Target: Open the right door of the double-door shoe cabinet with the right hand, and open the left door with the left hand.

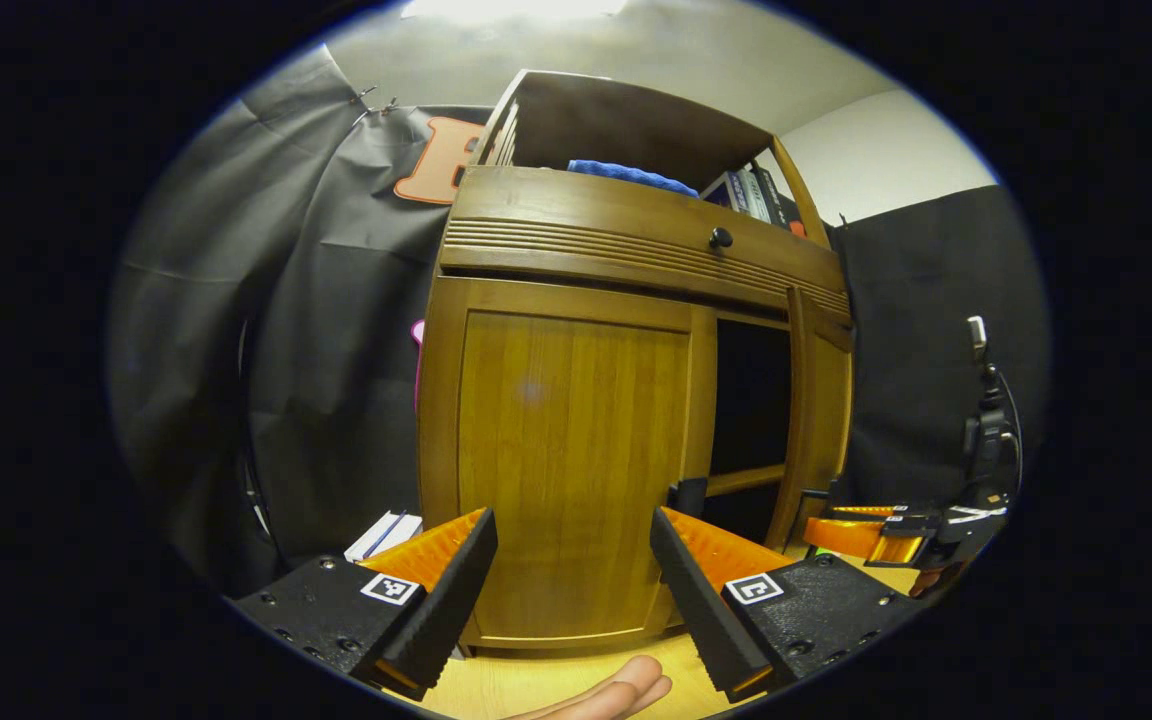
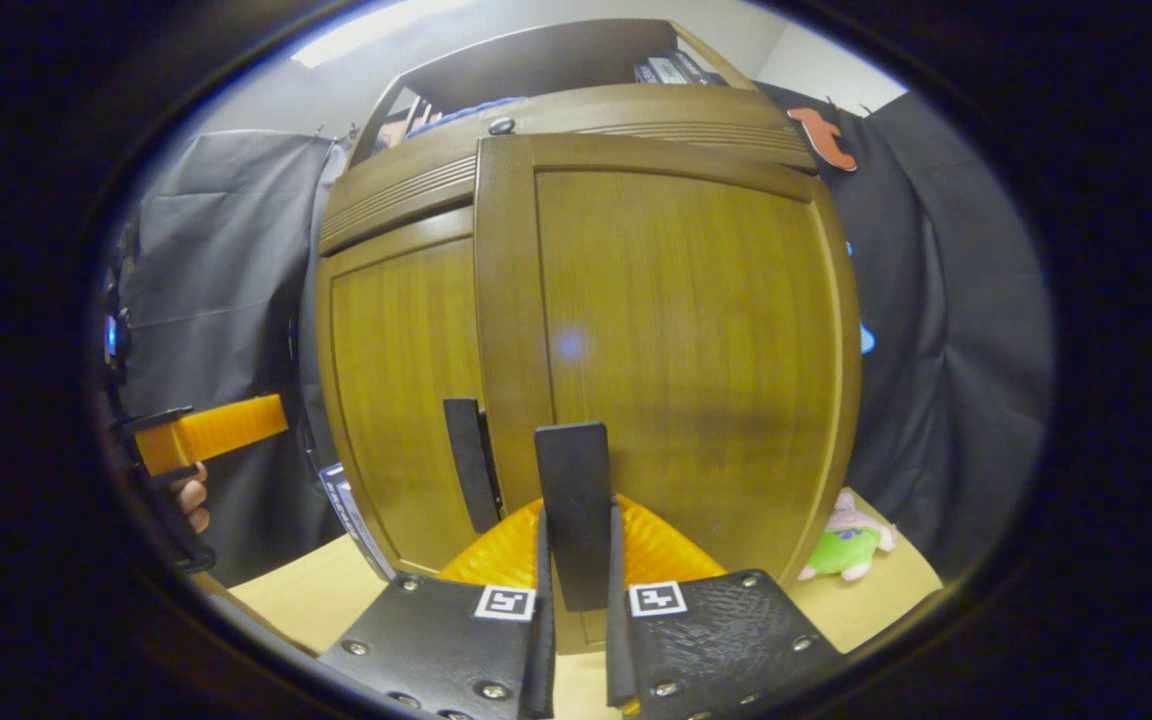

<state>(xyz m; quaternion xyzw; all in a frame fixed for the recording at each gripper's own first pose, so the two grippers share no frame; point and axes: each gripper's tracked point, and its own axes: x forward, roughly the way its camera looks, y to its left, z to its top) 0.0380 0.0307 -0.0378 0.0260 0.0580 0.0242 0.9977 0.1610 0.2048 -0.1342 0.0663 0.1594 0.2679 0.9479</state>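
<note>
The right gripper (image 2: 576, 560) is clamped on the flat black handle (image 2: 574, 520) of the right door (image 2: 676, 340) of the brown wooden double-door shoe cabinet (image 1: 626, 300), and that door already stands ajar, a dark gap showing beside it in the left gripper view; a pull off the hinge's arc could let the thin handle slide out from between the fingers; the left gripper (image 1: 573, 590) hangs with its jaws wide apart, close in front of the shut left door (image 1: 566, 450), holding nothing; its black handle (image 2: 471, 460) sits near the right door's edge, so the two grippers could collide; beyond, the green and pink plush toy (image 2: 851, 545) on the pale wooden tabletop (image 2: 306, 590) lies where the swinging door may knock it.
</note>
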